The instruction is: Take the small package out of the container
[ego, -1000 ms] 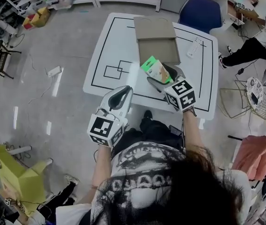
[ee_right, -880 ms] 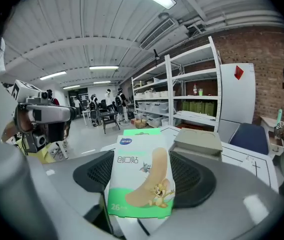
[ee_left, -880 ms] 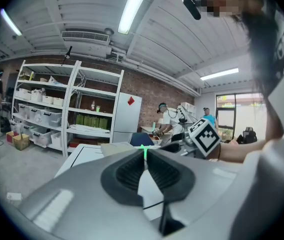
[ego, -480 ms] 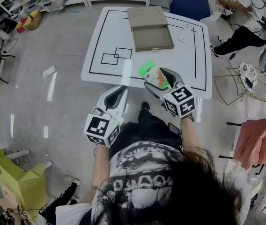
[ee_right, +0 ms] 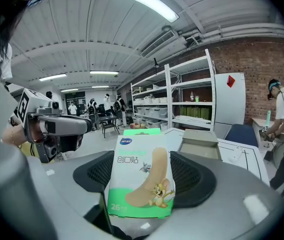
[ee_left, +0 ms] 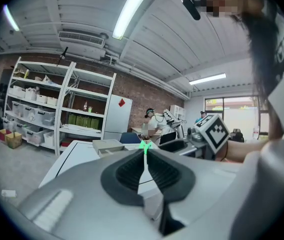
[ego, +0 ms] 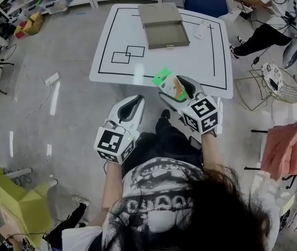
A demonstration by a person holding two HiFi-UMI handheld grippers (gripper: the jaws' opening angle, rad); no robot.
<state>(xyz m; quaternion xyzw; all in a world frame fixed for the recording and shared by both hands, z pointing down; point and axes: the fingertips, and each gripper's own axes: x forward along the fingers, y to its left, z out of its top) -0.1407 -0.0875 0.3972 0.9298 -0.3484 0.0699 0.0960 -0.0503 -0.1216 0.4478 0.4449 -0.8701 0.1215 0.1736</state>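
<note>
The open container (ego: 161, 27) sits at the surface's (ego: 211, 61) 12 o'clock edge, with bare room around it. Both grippers are held level near the 6 o'clock edge. The right gripper (ego: 175, 89) grasps the package (ee_right: 141, 184) upright, marked "创口贴" and "26". The left gripper (ego: 137, 101), at its 8 o'clock, has its jaws clenched on nothing.

Container (ego: 162, 24) crowds the table's (ego: 190, 61) far edge.
</note>
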